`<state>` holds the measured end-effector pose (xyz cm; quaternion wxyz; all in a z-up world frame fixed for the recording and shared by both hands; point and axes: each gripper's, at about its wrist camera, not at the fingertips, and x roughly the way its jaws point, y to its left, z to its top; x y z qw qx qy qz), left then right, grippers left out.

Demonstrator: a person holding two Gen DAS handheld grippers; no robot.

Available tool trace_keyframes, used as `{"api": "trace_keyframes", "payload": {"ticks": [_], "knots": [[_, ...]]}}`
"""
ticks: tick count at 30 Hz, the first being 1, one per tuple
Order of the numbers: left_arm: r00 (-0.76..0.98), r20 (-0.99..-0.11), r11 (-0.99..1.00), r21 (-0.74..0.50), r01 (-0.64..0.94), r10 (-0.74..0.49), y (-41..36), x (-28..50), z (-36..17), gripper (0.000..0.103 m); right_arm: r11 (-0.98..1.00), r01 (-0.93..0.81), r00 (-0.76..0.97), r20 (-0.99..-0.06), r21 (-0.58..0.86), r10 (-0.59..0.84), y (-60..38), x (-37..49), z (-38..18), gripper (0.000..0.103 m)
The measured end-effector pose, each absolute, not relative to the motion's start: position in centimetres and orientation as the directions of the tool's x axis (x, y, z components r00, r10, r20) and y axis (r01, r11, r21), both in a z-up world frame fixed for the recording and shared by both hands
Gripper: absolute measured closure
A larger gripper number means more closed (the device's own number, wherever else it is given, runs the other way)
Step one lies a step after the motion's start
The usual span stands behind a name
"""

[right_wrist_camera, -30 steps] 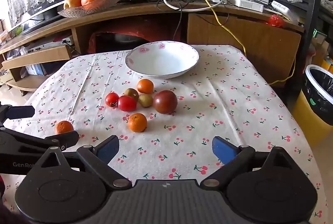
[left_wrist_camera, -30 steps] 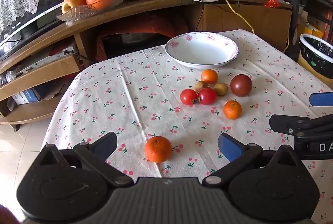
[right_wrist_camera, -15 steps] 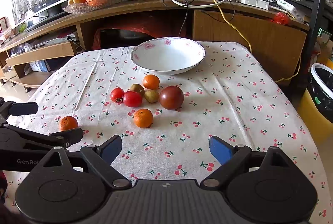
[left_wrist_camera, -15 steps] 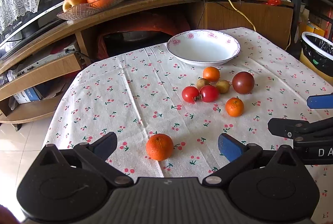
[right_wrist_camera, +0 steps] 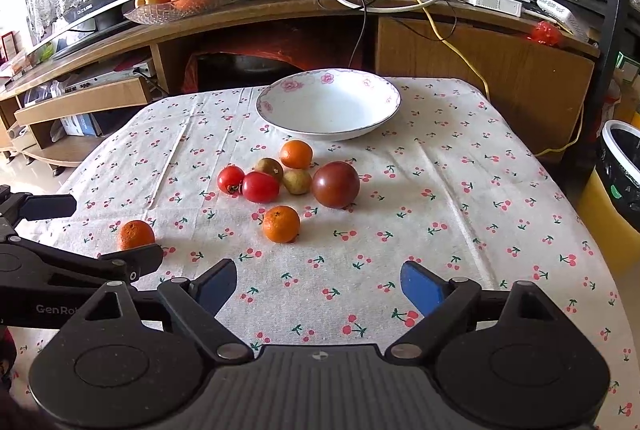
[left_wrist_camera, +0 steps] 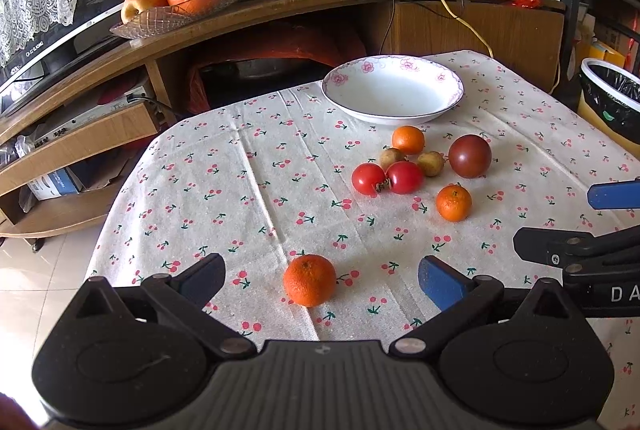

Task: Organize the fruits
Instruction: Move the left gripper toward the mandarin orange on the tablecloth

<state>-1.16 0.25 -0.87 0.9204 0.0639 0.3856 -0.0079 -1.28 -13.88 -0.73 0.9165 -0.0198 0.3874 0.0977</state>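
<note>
The left gripper [left_wrist_camera: 320, 280] had its blue-padded fingers [left_wrist_camera: 438, 284] spread wide, holding nothing, with a lone mandarin [left_wrist_camera: 309, 280] lying on the tablecloth [left_wrist_camera: 224, 198] between them, touching neither pad. The right gripper [right_wrist_camera: 318, 284] was likewise spread wide and held nothing, only bare cloth showing between its fingers [right_wrist_camera: 420, 286].

Taking the white floral bowl [right_wrist_camera: 376, 122] as the landmark: it sat empty at the far side of the cloth. Just on the near side of it lay a cluster of fruit: a small orange [right_wrist_camera: 296, 154] closest to the bowl, two brownish fruits [right_wrist_camera: 297, 181] next, two red tomatoes [right_wrist_camera: 260, 187] touching each other to their left, and a dark purple tomato [right_wrist_camera: 336, 184] to the right. A second mandarin [right_wrist_camera: 281, 224] lay nearer the grippers, apart from the cluster. The lone mandarin was farthest from the bowl, well apart to the near left.
</note>
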Motion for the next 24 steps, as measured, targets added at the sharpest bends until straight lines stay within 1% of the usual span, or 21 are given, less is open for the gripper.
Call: {"api": "trace_keyframes", "payload": {"ticks": [4,11,15,17,19,21,24], "knots": [[0.698,-0.715,0.991,0.119,0.064,0.041,0.3,-1.2,-1.1,0.000,0.978,-0.204,0.671,-0.721,0.046,0.174,-13.8,-1.0,-0.9,0.021],[0.689,-0.724,0.991,0.116,0.073,0.034,0.9,-1.2,-1.8,0.000,0.971,-0.233,0.646,-0.738,0.052,0.194,-13.3,-0.6,-1.7,0.021],[0.683,-0.728,0.987,0.141,0.072,0.054,1.2,-0.9,-2.6,0.001,0.963,-0.264,0.634,-0.744,0.051,0.213,-12.9,0.0,-2.2,0.026],[0.679,-0.732,0.987,0.145,0.068,0.061,1.5,-0.5,-2.9,0.003,0.958,-0.282,0.632,-0.742,0.048,0.223,-12.7,0.5,-2.4,0.027],[0.673,-0.737,0.990,0.132,0.057,0.059,1.9,0.1,-3.1,0.007,0.956,-0.289,0.632,-0.739,0.052,0.231,-12.7,1.0,-2.5,0.029],[0.666,-0.744,0.992,0.110,0.057,0.045,2.2,0.6,-3.4,0.009,0.954,-0.293,0.632,-0.735,0.067,0.246,-13.0,1.4,-2.6,0.031],[0.655,-0.755,0.994,0.095,0.055,0.036,2.4,1.3,-3.8,0.018,0.949,-0.306,0.635,-0.726,0.077,0.264,-13.3,2.1,-2.8,0.034]]}}
